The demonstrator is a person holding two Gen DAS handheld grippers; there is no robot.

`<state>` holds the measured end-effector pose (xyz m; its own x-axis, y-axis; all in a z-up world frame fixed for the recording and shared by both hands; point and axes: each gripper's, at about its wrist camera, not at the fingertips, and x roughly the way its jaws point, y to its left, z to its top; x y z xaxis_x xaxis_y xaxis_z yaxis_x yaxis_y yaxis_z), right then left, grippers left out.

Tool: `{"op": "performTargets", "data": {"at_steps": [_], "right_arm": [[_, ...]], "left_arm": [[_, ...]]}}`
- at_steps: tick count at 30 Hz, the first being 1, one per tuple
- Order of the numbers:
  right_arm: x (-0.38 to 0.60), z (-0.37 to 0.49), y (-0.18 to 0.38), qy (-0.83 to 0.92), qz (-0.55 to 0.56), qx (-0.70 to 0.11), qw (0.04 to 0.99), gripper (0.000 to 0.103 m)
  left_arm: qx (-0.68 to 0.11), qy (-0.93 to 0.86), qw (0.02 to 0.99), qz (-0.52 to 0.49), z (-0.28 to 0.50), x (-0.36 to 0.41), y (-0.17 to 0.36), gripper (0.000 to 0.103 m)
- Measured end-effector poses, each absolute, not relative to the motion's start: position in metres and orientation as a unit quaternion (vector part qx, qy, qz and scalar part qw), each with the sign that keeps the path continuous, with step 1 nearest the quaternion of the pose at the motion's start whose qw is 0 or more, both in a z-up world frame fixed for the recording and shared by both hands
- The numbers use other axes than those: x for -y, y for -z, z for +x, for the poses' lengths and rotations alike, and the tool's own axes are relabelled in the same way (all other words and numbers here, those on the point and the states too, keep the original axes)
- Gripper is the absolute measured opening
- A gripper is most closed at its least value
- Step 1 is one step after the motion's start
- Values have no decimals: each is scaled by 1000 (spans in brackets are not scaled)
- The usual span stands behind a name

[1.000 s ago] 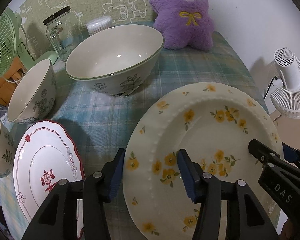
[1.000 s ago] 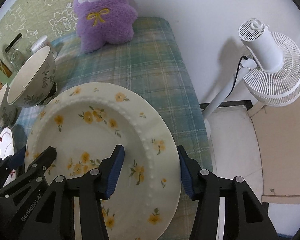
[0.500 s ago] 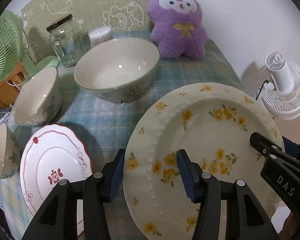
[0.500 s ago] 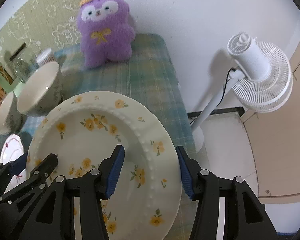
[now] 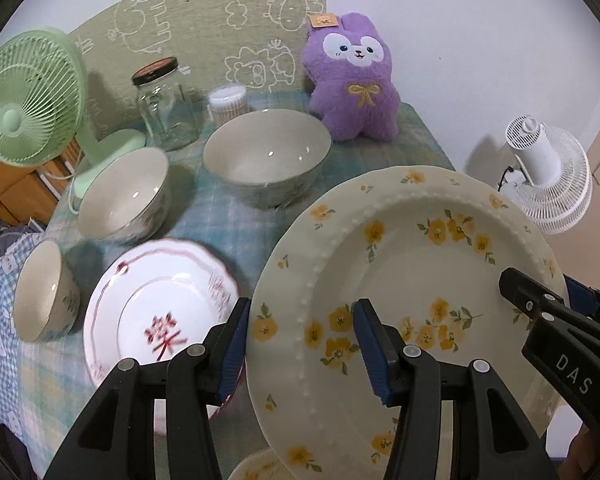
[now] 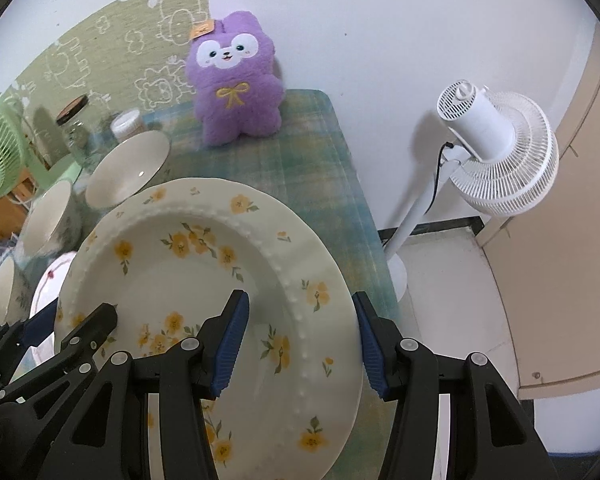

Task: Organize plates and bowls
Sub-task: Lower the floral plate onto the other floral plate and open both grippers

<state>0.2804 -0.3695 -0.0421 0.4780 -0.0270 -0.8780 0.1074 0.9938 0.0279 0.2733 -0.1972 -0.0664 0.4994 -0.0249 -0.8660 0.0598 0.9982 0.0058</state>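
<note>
Cream yellow-flowered plate (image 5: 404, 280) is hanging tilted above the plaid tablecloth (image 5: 236, 224), its opposite rims being clamped by the downward-angled left gripper (image 5: 300, 338) and right gripper (image 6: 298, 334).

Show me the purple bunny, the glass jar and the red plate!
Purple bunny (image 5: 354, 92), left wrist view, on its belly.
Glass jar (image 5: 166, 110), left wrist view, on its clear side.
Red plate (image 5: 156, 304), left wrist view, on its middle.

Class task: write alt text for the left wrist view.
Two hand-held grippers grip opposite rims of a yellow-flowered plate above a plaid table. Behind sit a red-trimmed plate, three bowls and a purple plush.
</note>
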Motion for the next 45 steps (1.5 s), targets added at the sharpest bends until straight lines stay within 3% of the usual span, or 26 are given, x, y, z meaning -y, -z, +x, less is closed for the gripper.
{"op": "performTargets", "data": {"at_steps": [24, 45], "right_arm": [[342, 146, 81, 75, 51, -551, 830, 56], [344, 133, 102, 75, 56, -564, 821, 56]], "left_arm": [[-528, 64, 845, 53, 155, 179, 103, 52], [-533, 46, 842, 75, 141, 188, 121, 57]]}}
